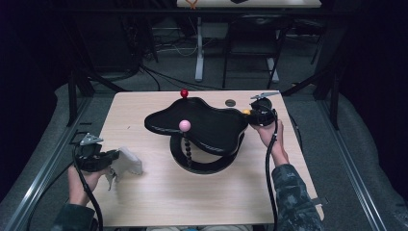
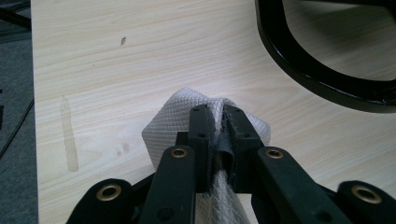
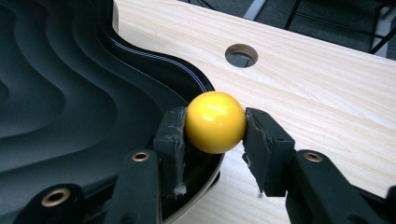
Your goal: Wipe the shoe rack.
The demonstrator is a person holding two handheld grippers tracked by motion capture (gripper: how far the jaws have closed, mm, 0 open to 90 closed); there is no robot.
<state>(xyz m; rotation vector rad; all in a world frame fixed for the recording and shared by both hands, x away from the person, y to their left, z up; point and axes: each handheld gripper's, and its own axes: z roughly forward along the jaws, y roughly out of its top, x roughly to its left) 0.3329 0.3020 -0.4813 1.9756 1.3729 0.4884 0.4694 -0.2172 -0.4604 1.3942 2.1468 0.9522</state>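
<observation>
The yellow ball (image 3: 215, 122) is round, smooth and glossy, with small bright reflections on its top. It sits at the right end of the black tray (image 1: 159, 120), just at the rim, and in the high view it shows as a small yellow spot (image 1: 246, 111) beside the right gripper (image 1: 260, 113). In the right gripper view the right gripper (image 3: 215, 133) is clenched on the ball: the two black pads press on its left and right sides, with the jaws partly apart because the ball fills the gap. The pads are a little worn, with pale fibres on their edges. The left gripper (image 1: 108, 161) rests near the left edge of the table (image 1: 144, 202) and is closed tight on a white cloth (image 1: 129, 161). In the left gripper view the cloth (image 2: 163, 128) has a fine woven grid texture and bulges out in folds around the jaws. The tray is hard and shiny, with a wavy outline and stepped, curved ridges inside (image 3: 56, 93). It stands above a black ring base (image 1: 207, 166). A pink ball (image 1: 184, 125) sits on a beaded black stem, and a red ball (image 1: 184, 93) is at the far rim. The table is of pale wood grain with a round hole (image 3: 241, 55).
</observation>
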